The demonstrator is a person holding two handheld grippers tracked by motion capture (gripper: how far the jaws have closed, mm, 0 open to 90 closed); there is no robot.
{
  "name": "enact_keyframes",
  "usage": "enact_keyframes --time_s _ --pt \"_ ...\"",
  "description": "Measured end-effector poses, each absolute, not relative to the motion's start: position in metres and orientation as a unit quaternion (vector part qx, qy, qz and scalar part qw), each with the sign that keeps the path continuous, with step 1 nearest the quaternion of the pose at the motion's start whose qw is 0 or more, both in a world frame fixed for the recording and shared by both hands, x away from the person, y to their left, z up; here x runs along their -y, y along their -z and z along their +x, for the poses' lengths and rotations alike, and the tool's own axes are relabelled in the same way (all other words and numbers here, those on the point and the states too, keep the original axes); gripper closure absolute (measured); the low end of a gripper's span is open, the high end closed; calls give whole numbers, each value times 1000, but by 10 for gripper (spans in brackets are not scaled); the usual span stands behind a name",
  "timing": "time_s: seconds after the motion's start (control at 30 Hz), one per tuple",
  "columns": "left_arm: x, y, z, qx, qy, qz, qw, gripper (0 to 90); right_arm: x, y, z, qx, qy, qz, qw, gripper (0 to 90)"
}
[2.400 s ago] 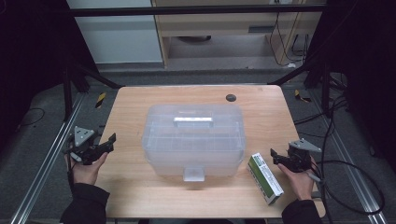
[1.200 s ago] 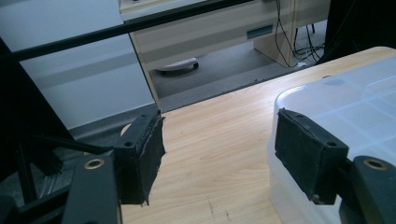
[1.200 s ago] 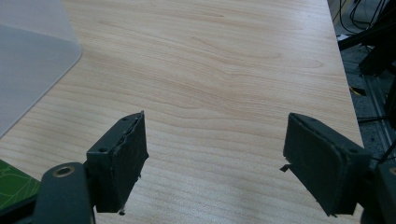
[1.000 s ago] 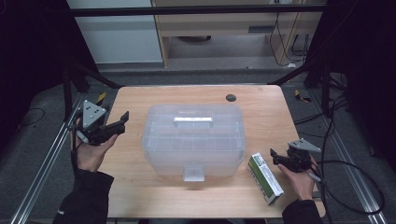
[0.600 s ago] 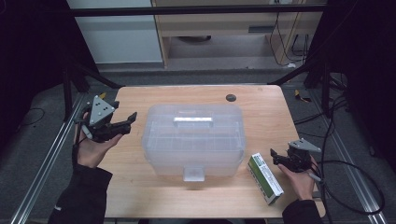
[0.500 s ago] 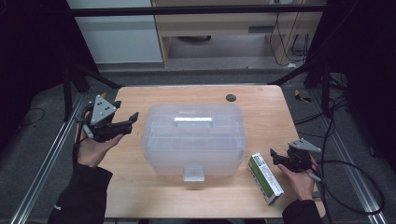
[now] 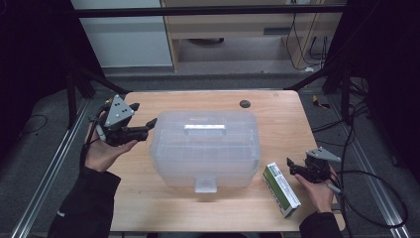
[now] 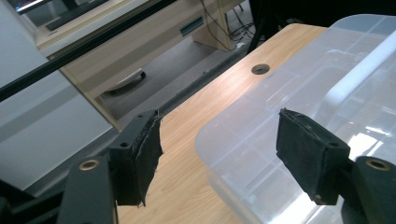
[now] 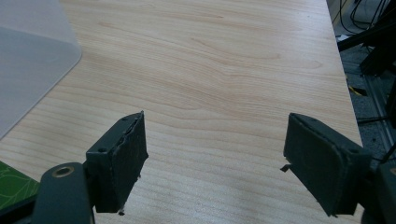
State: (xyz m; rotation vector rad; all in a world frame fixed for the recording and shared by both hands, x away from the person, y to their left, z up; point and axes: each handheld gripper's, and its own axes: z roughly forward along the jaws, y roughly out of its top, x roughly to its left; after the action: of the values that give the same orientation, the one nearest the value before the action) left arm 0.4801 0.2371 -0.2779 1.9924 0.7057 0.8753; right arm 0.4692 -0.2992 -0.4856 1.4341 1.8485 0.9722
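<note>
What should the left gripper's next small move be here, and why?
Probably ease the left gripper a little further toward the clear plastic box and settle its open jaws over the lid's near corner. In the left gripper view the jaws stand wide with that corner between them, not yet touching it.

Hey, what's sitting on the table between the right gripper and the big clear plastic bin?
In the high view, a green and white box lies flat on the table between the right gripper and the clear plastic bin; nothing else.
</note>
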Motion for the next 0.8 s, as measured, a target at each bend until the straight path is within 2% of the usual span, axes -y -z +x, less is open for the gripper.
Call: enact_keyframes --time_s 0.8 --pt "-201 278 481 -190 -318 852 369 274 299 486 470 -699 -365 542 292 207"
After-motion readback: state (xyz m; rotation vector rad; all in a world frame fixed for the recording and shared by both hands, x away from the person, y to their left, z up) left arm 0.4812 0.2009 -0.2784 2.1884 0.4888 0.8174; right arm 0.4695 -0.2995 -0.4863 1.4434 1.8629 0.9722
